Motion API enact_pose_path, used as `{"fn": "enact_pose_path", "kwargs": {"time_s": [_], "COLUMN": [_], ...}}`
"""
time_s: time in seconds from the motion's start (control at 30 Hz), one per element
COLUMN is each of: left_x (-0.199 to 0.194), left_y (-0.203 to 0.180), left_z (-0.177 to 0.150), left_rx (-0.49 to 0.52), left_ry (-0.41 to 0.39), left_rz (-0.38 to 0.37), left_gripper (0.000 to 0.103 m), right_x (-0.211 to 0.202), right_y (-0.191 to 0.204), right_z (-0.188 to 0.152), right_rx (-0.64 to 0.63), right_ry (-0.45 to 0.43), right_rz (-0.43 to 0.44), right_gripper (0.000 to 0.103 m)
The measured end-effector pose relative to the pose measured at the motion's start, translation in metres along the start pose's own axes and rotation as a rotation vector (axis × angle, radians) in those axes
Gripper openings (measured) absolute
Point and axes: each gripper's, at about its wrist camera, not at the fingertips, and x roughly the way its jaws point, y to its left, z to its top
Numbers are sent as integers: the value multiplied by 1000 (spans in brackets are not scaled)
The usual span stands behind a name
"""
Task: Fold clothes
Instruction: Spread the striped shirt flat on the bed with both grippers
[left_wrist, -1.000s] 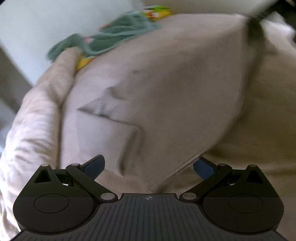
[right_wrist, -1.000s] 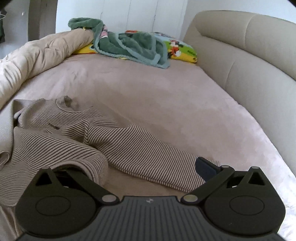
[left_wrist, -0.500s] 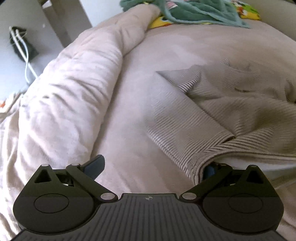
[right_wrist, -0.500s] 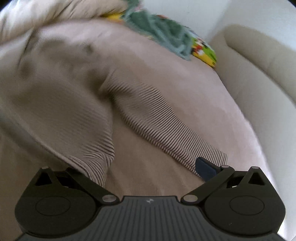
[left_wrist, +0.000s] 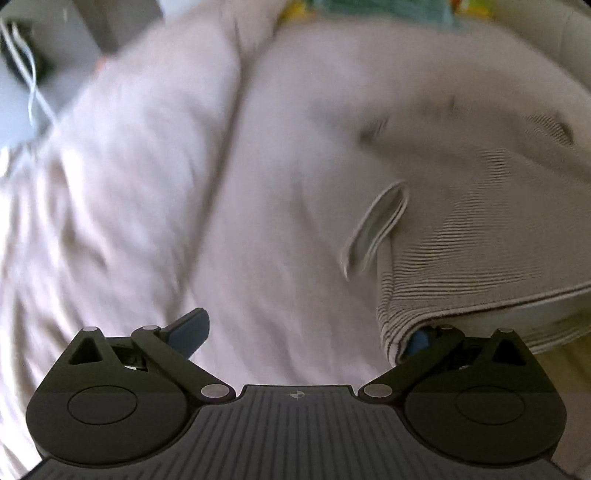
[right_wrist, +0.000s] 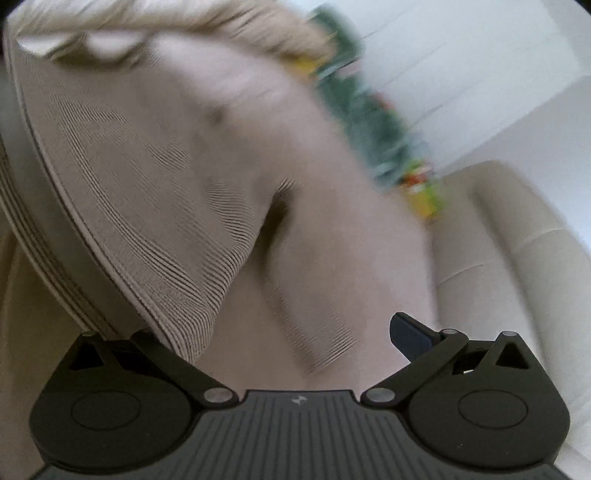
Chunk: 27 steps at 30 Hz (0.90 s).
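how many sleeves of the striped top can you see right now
2. One sleeve of the beige ribbed striped top shows its open cuff in the left wrist view; the other sleeve lies on the pinkish bed sheet in the right wrist view.

Two matching black handheld claws, seen from their own wrist cameras.

The left claw (left_wrist: 303, 336) and the right claw (right_wrist: 291, 339) share one build: a dark grey ribbed central plate with a small pale mark at its top edge, flanked by two rounded black housings, each with a raised disc. Black link bars with silver pivot screws run outward to triangular cut-out brackets. The fingers (left_wrist: 190, 328) are blue.
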Motion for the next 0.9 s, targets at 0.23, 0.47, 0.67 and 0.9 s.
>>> {"fn": "enact_pose_path", "kwargs": {"time_s": [0.23, 0.47, 0.67, 0.9], "left_x": [-13, -15, -41, -21], "left_y": [-5, -15, -27, -75], "left_z": [-30, -57, -81, -12], "left_rx": [69, 72, 169, -59], "left_ry": [27, 164, 223, 18], "left_rz": [3, -32, -260, -452], "left_gripper": [103, 103, 103, 103], "right_x": [-18, -18, -52, 25], "right_y": [11, 36, 21, -33], "right_z": [-16, -37, -56, -74], "right_rx": [36, 84, 172, 758], "right_ry": [26, 180, 201, 323], "right_rz": [30, 216, 430, 519], "right_gripper": [103, 103, 103, 103]}}
